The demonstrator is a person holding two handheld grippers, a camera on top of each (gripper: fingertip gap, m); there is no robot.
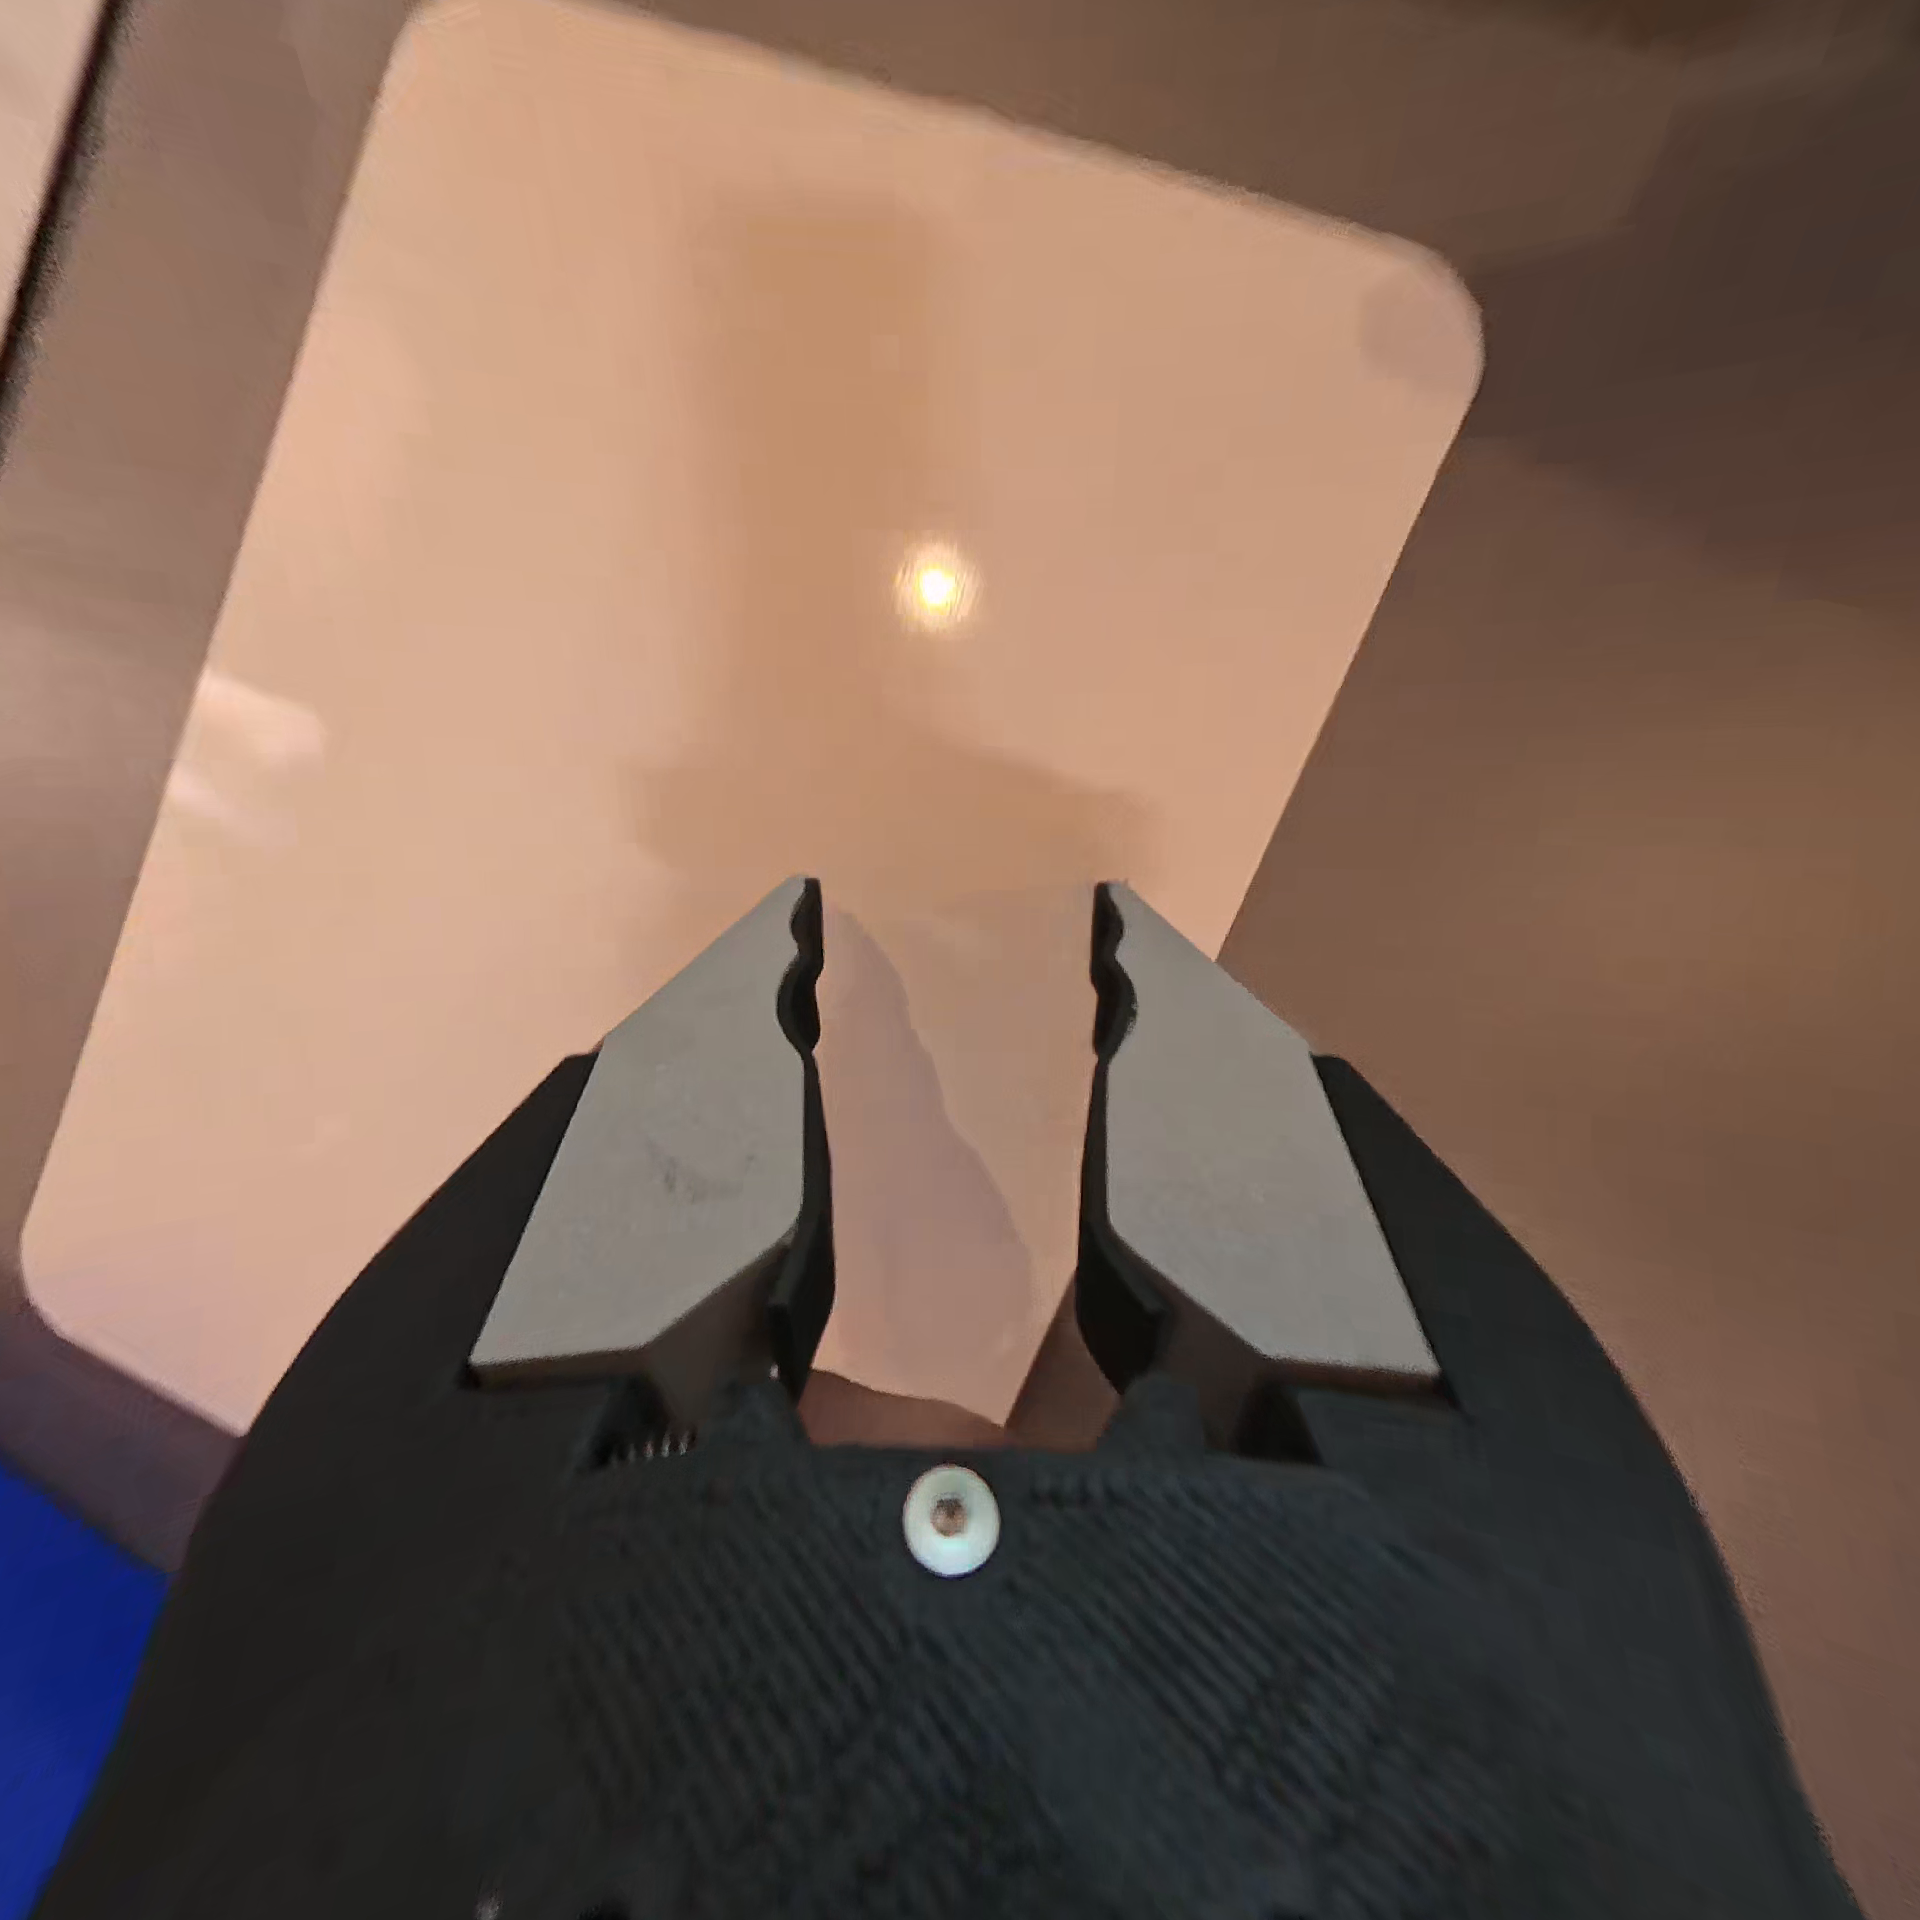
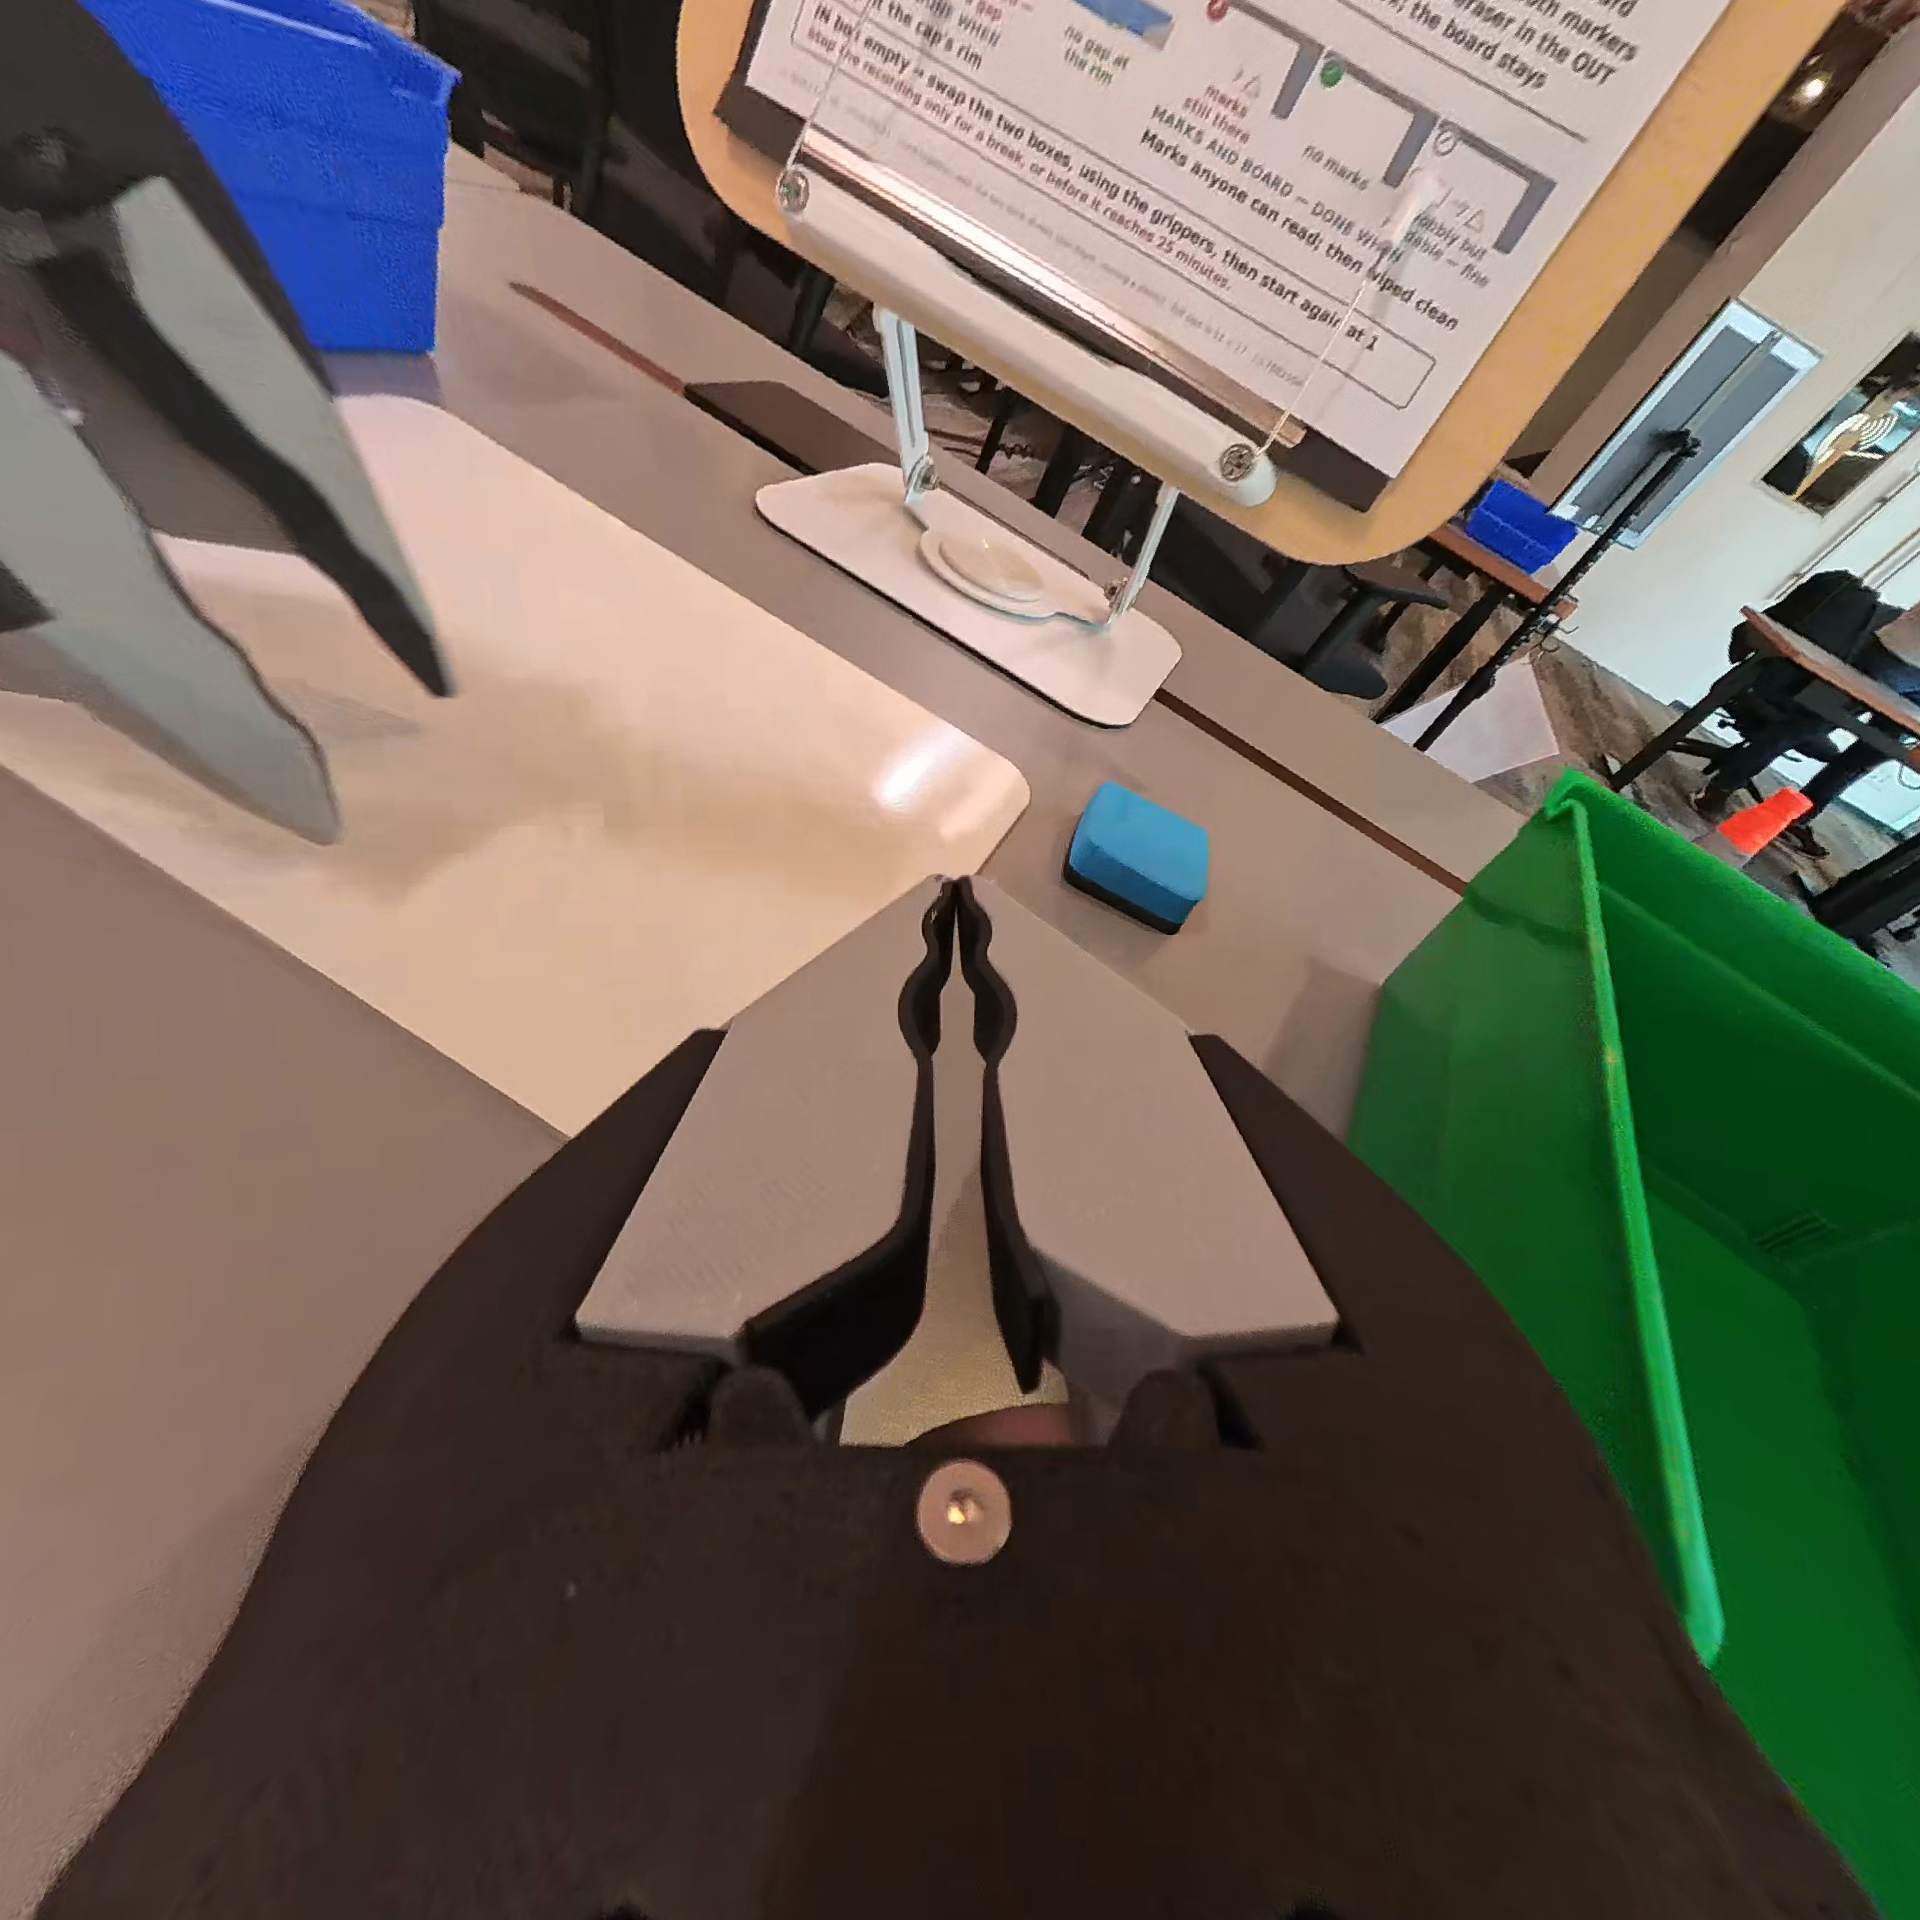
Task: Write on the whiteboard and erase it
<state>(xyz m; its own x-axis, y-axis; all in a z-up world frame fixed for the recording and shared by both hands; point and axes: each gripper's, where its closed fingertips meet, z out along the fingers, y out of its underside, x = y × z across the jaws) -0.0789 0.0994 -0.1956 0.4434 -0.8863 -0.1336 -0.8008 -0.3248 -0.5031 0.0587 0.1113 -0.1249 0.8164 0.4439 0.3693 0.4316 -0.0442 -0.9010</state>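
Whiteboard (image 1: 727, 623) lies flat on the grey table (image 2: 260, 1039), and no marks show on the part we can see. It looks clean and shiny, with a bright spot of light on it. The left gripper (image 1: 958, 894) hangs over the board with its two fingers apart, and nothing is between them. The right gripper (image 2: 956, 894) is near the corner of the board, and its fingers are pressed together with nothing in them. Just past that corner sits a blue eraser (image 2: 1138, 857) on the table, close to the board but not touching it. A green bin (image 2: 1662, 1195) stands at the right side, and a blue bin (image 2: 312, 177) stands far off at the left. A stand (image 2: 966, 582) behind the board holds up a sheet with printing on it. No marker shows in either view. So I cannot tell if the writing is not begun yet or if it was all wiped away. With both claws empty and no pen in sight, the writing may well still need doing, and then the wiping with the eraser.
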